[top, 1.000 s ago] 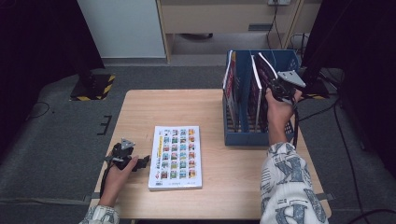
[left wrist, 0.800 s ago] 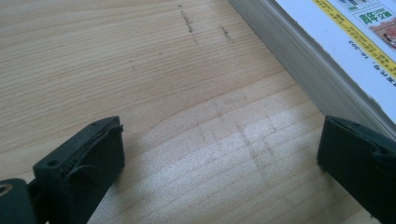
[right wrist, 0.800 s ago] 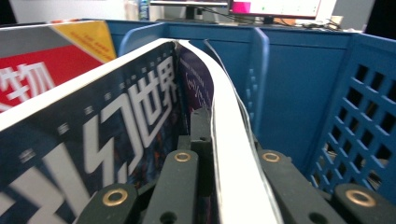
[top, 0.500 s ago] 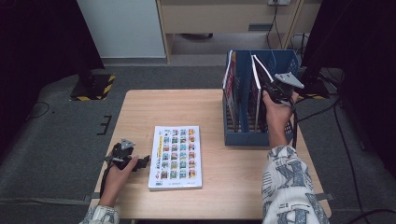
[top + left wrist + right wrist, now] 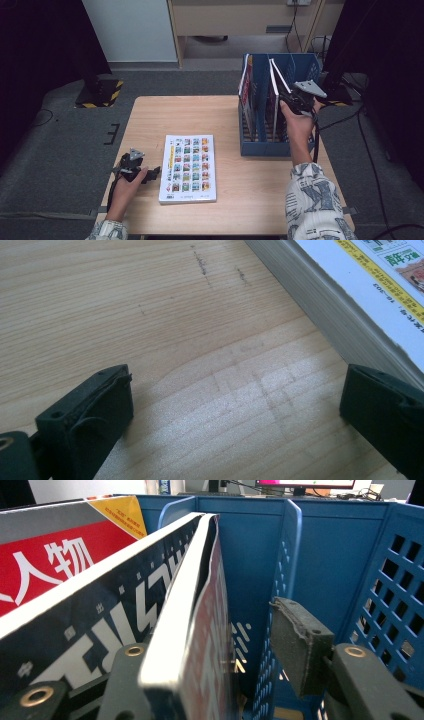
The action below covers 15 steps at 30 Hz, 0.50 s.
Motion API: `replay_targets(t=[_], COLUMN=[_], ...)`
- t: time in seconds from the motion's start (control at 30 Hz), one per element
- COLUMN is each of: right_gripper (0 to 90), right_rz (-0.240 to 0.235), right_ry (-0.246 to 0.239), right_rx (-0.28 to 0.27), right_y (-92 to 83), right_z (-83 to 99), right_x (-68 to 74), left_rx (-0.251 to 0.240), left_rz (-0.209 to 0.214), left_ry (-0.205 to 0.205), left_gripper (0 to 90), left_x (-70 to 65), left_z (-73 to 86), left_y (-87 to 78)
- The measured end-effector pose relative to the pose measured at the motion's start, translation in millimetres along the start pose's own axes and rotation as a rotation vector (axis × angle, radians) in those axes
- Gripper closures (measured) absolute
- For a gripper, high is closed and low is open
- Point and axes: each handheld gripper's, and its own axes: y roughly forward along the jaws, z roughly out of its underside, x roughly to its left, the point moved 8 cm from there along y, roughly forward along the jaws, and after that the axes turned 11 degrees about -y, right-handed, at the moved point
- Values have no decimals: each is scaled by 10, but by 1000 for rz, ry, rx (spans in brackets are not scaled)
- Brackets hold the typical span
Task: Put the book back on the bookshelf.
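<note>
Table grain [image 5: 175, 340] fills left tool's [image 5: 235, 425] gap.

Both sleeves are white with a dark blue letter pattern. The left gripper [image 5: 134, 167] and the right gripper [image 5: 298, 97] are black; each carries a grey three-cornered plate and a black cable. Brass-coloured screw rings sit at the finger bases.

A book [image 5: 188, 168] lies flat near the front middle of the worktop [image 5: 225, 125]. The left gripper [image 5: 150, 172] rests on the worktop just left of the book. A file rack [image 5: 265, 145] stands at the right rear of the worktop. Two magazines stand in it, one [image 5: 245, 85] in the left compartment, one [image 5: 274, 87] in the middle. The right gripper [image 5: 286, 97] sits at the rack's top, beside the middle magazine.
</note>
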Motion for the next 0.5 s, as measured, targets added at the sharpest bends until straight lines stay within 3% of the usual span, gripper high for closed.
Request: replay_targets(t=[0.5], right_gripper=[464], right_rz=[-20], right_ry=[-2], right_rx=[17], right_y=[-195], right_z=[43], right_x=[34], left_rx=[0], left_rz=[0], left_ry=[0], left_gripper=[0], left_x=[0], left_z=[0], left_y=[0])
